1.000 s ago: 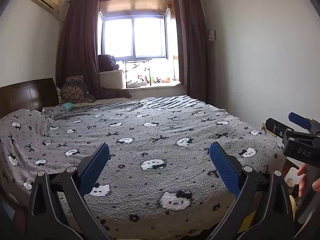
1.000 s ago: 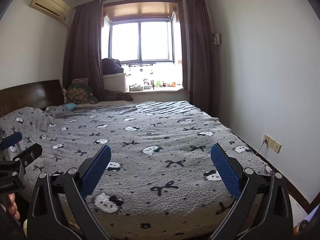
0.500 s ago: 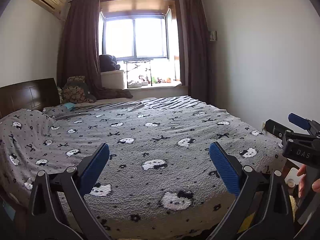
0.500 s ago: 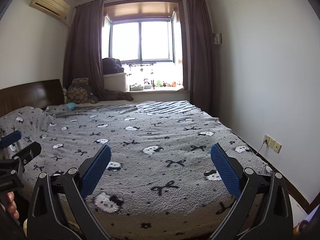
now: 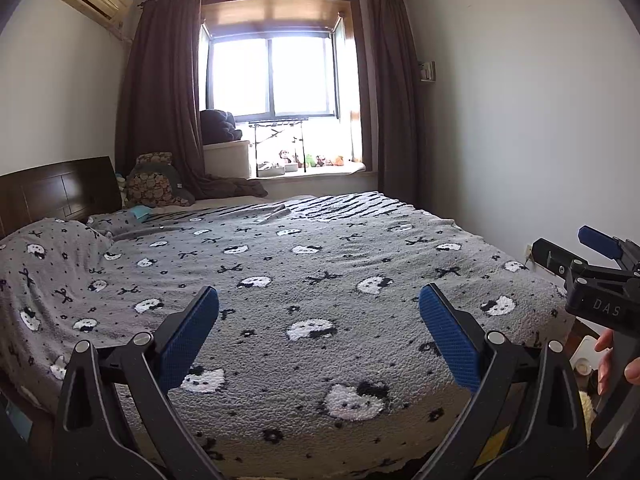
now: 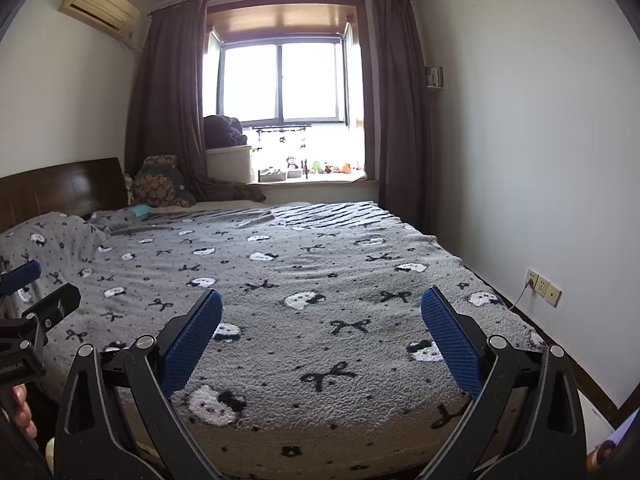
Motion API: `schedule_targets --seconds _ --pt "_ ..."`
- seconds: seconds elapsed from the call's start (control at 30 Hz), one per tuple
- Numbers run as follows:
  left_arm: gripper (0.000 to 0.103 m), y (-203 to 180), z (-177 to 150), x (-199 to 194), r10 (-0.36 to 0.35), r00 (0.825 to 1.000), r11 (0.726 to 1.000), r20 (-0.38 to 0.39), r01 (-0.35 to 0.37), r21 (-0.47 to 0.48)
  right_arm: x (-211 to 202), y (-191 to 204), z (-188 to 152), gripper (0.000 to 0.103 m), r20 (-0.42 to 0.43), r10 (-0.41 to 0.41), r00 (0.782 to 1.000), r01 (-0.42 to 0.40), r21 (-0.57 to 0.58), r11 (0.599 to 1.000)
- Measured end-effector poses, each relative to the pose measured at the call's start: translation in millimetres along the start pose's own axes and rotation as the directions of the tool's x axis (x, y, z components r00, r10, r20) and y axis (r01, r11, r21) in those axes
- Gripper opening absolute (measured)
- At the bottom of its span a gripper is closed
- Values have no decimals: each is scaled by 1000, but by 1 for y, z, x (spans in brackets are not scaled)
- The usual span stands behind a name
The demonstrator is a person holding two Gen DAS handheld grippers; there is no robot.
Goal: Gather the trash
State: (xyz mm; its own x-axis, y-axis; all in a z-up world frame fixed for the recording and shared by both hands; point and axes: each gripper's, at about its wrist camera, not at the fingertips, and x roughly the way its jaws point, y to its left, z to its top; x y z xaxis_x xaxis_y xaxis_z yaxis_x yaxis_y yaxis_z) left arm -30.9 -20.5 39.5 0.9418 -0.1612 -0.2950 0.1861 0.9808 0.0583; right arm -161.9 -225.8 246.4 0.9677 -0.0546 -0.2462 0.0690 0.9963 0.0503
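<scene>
Both grippers hover at the foot of a bed covered by a grey cat-and-bow blanket (image 5: 304, 264) (image 6: 320, 272). My left gripper (image 5: 318, 332) is open, its blue pads wide apart with nothing between them. My right gripper (image 6: 320, 336) is open too and holds nothing. The right gripper (image 5: 600, 276) shows at the right edge of the left wrist view, held by a hand (image 5: 612, 364). The left gripper (image 6: 28, 320) shows at the left edge of the right wrist view. I can make out no clear piece of trash on the blanket.
A small white container (image 5: 584, 356) sits low beside the bed on the right. A wall socket with a cable (image 6: 542, 286) is on the right wall. Dark wooden headboard (image 5: 60, 192), cushions (image 5: 154, 182) and a curtained window (image 5: 276, 76) with small toys on its sill lie beyond.
Both views have shifted only slightly; the grippers stay open and nothing on the bed has moved.
</scene>
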Motion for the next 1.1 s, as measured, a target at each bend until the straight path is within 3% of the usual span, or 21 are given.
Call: schedule_targets --seconds 1.1 --pt "95 8 3 0 20 1000 1000 -10 -20 6 0 5 -1 100 5 -6 1000 6 -8 1000"
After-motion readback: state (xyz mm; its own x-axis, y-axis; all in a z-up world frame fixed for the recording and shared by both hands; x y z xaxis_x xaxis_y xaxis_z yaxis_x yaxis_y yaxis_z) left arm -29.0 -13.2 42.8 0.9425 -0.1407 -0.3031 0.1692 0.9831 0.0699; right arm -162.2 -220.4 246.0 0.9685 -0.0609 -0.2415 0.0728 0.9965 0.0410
